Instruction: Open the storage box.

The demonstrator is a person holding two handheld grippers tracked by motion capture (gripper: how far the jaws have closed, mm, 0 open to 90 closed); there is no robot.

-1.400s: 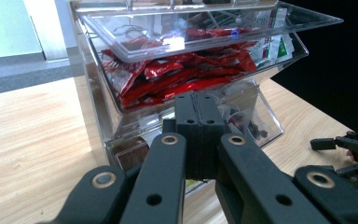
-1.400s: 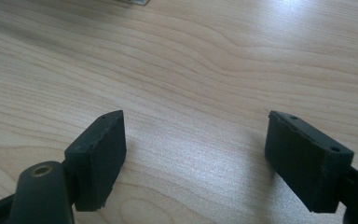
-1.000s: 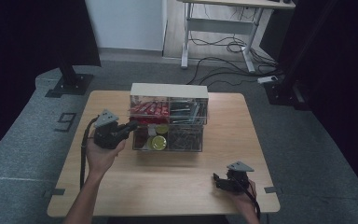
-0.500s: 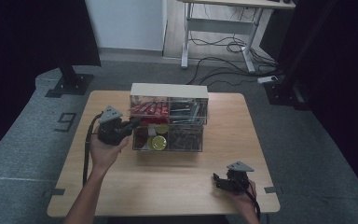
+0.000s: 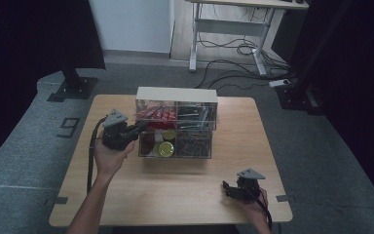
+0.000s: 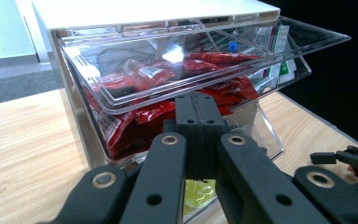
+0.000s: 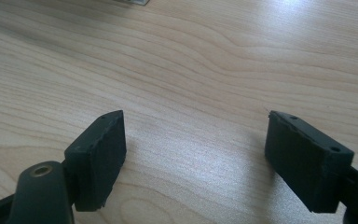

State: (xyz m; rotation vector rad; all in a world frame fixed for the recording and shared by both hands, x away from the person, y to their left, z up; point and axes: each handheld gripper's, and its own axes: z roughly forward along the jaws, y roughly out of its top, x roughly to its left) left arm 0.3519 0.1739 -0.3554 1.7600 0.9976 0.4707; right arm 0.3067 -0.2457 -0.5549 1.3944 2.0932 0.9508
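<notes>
A: Your left hand-held gripper (image 6: 196, 140) has its jaws pressed flat together with nothing between them, the tips right at the front lip of the upper tilt-out bin (image 6: 205, 60).

B: Where does that bin sit?

A: It's the upper left compartment of the clear organizer (image 5: 177, 127) near the back middle of the desk (image 5: 175, 190). It stands tipped open toward you, with the red packets (image 6: 168, 88) heaped inside.

B: How will it handle?

A: I'd judge it as light, stiff, thin plastic, smooth and slippery to the pads, and it seems to swing on a hinge low down. Push or hook at the middle of the front lip, not a corner, or it may twist. The packets look soft and crinkly, so they'll shift as the bin swings.

B: And your pose?

A: In the high view your left hand (image 5: 108, 158) reaches in from the organizer's left, with that hand-held gripper (image 5: 137, 130) held nearly level, pointing right at the bin. Your right hand-held gripper (image 5: 230, 189) rests near the desk's front right, well apart from the organizer, jaws wide apart over bare wood, holding nothing.
</notes>
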